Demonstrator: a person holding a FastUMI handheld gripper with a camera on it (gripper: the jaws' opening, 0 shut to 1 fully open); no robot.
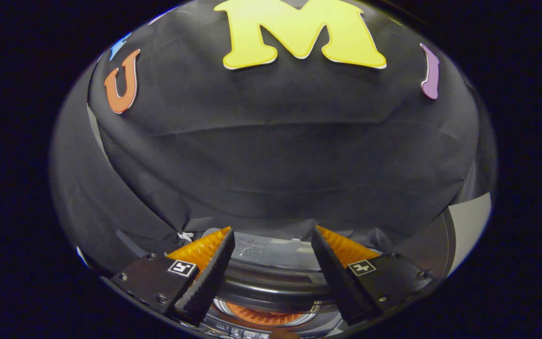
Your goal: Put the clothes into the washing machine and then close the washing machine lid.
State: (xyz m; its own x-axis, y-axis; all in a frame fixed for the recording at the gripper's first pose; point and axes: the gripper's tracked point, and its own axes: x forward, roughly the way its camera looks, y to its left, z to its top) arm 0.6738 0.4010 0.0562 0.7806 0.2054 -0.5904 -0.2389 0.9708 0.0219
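One gripper [273, 233] hovering with two fingers spread wide and gripping nothing, one washing machine [271, 278] sitting below between them, its drum opening showing partly, cut off by fingers.

Washing machine [271, 278] top glossy smooth plastic; booth wall [271, 155] matt creased cloth; jaws ribbed inside.

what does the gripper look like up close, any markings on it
The gripper has two wedge-shaped fingers with ribbed inner faces. Each sits on a black block fixed with screws and carries a small square black-and-white marker.
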